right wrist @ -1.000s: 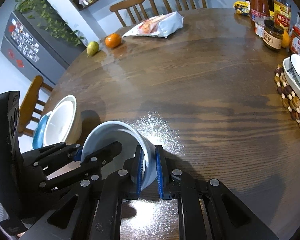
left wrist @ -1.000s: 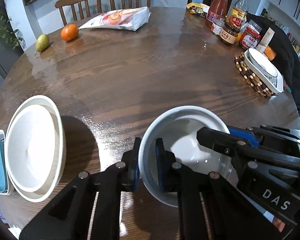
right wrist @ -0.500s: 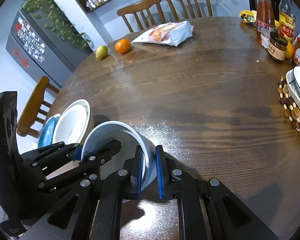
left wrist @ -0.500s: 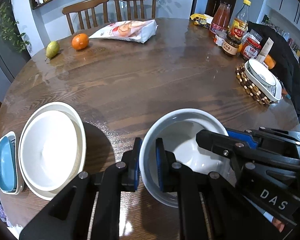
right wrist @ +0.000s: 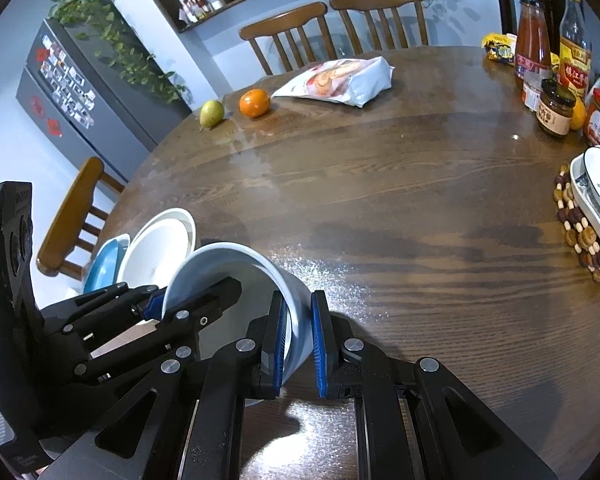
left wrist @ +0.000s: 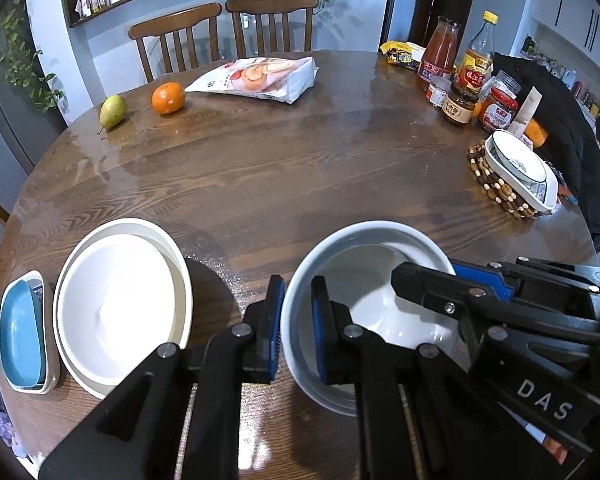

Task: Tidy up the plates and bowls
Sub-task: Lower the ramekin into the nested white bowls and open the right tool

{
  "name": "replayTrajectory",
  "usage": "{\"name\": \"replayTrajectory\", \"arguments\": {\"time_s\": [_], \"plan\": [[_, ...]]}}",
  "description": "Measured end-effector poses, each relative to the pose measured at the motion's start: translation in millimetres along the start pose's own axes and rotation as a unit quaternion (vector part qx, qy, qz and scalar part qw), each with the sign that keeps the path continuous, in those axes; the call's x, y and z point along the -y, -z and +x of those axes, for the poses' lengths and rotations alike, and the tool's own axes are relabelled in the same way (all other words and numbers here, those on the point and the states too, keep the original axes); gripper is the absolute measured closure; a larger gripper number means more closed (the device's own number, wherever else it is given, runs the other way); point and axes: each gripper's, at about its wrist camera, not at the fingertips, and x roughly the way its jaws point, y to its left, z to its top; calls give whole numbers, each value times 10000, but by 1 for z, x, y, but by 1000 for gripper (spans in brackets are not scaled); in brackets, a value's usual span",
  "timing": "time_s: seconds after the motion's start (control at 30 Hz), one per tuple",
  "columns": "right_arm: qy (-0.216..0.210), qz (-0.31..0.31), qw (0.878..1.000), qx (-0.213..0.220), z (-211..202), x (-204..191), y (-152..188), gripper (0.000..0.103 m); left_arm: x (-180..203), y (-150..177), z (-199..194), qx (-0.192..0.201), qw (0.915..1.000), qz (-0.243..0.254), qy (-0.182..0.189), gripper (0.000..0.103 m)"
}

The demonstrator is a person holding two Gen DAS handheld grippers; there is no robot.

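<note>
The grey bowl point(left wrist: 374, 312), clamped at opposite rims by the left gripper point(left wrist: 298, 330) and right gripper point(right wrist: 300, 346), has been lifted slightly; open table point(left wrist: 300, 168) lies beyond.

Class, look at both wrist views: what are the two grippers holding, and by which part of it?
Both hold one deep grey-blue ceramic bowl by its rim: the left gripper pinches the left side, the right gripper the opposite side.

A pear point(left wrist: 112, 111), an orange point(left wrist: 168, 97) and a snack bag point(left wrist: 256, 78) lie along the table's point(left wrist: 300, 168) far edge.
</note>
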Motion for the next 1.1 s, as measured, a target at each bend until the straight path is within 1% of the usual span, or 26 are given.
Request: {"name": "replayTrajectory", "arguments": {"time_s": [0.37, 0.63, 0.83, 1.1], "plan": [[58, 24, 10000, -23, -2, -3, 0, 90, 0, -1, 0, -2, 10000, 8, 50, 92], [30, -78, 9999, 79, -6, -11, -5, 90, -8, -4, -11, 221, 9997, -41, -18, 91], [-83, -231, 9997, 95, -1, -28, -12, 90, -27, -2, -21, 339, 9991, -159, -197, 92], [-326, -542, 9979, 164, 8, -68, -25, 90, -66, -2, -41, 500, 9968, -402, -468, 92]]}}
